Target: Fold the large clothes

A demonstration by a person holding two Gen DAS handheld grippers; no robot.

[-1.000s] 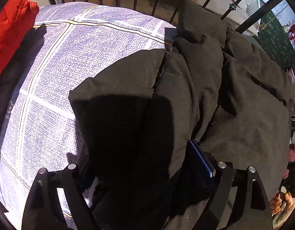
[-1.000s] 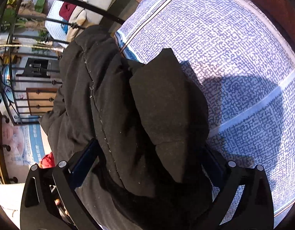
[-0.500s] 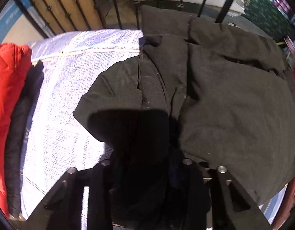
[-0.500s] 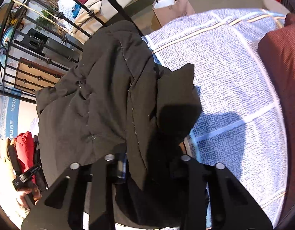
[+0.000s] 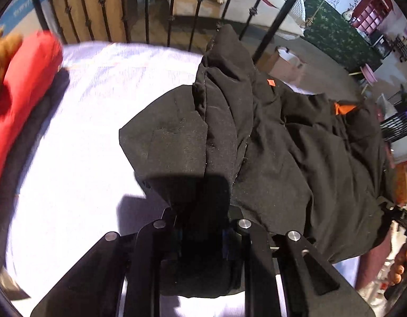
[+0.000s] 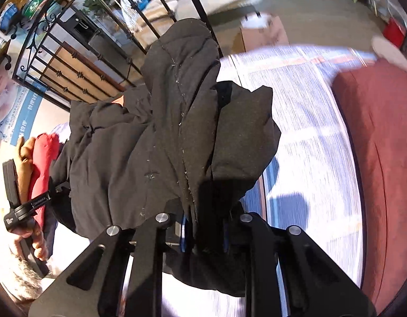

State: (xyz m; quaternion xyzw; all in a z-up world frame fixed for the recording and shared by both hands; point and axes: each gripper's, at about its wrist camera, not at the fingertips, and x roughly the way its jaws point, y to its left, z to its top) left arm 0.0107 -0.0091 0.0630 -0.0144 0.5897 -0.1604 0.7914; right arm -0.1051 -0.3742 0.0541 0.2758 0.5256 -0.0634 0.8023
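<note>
A large black garment [image 5: 269,142] hangs bunched over the patterned bedsheet [image 5: 79,137], its far part draped on the black iron bed rail. My left gripper [image 5: 200,240] has its jaws still closing, with a thick fold of the black cloth pinched between them. In the right wrist view the same black garment [image 6: 161,137] rises from my right gripper [image 6: 204,235], whose jaws are also closing onto a gathered fold. Small orange patches show on the garment in the left wrist view. A hand [image 6: 26,163] holding the other gripper's handle shows at the left edge.
A red folded cloth [image 5: 21,87] lies on the bed's left side, and a dark red cushion [image 6: 383,158] is at the right in the right wrist view. The iron rail [image 5: 192,18] bounds the bed's far end. A cardboard box [image 5: 282,63] stands on the floor beyond.
Both grippers went from wide open around the garment to closed on its folds. Both then rose, lifting the cloth off the sheet and showing more of the room beyond.
</note>
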